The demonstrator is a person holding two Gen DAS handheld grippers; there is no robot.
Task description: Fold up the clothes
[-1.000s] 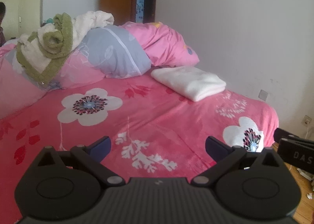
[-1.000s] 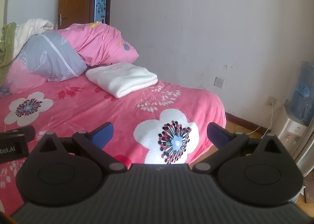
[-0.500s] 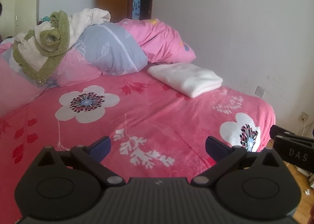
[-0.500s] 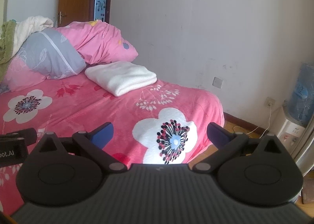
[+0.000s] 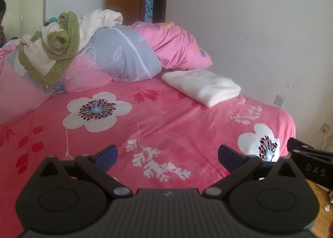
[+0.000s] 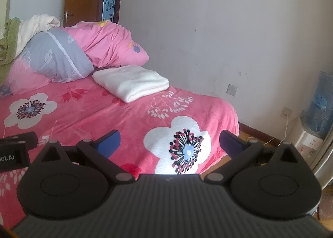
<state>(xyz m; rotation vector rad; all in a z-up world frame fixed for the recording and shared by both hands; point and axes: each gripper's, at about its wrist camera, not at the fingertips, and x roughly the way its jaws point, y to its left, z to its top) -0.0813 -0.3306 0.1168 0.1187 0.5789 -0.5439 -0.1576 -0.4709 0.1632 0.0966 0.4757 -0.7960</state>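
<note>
We found a folded towel (image 5: 200,87) on the bed (image 5: 145,125) near the wall (image 5: 260,40), pillows (image 5: 124,61) behind it, crumpled clothes (image 5: 60,44) heaped on them leftward.

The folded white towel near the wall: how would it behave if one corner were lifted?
The folded white towel looks soft and thick, so it would likely droop. Its stacked layers would probably slide apart and unfold. It seems light.

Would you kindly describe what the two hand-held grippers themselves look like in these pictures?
Both look alike: the left hand-held gripper and the right hand-held gripper have matte black ribbed bodies, two round black discs, black linkage arms with silver pivot pins, and dark blue fingertips. White lettering marks each one's side. No cables or sleeves show.
</note>
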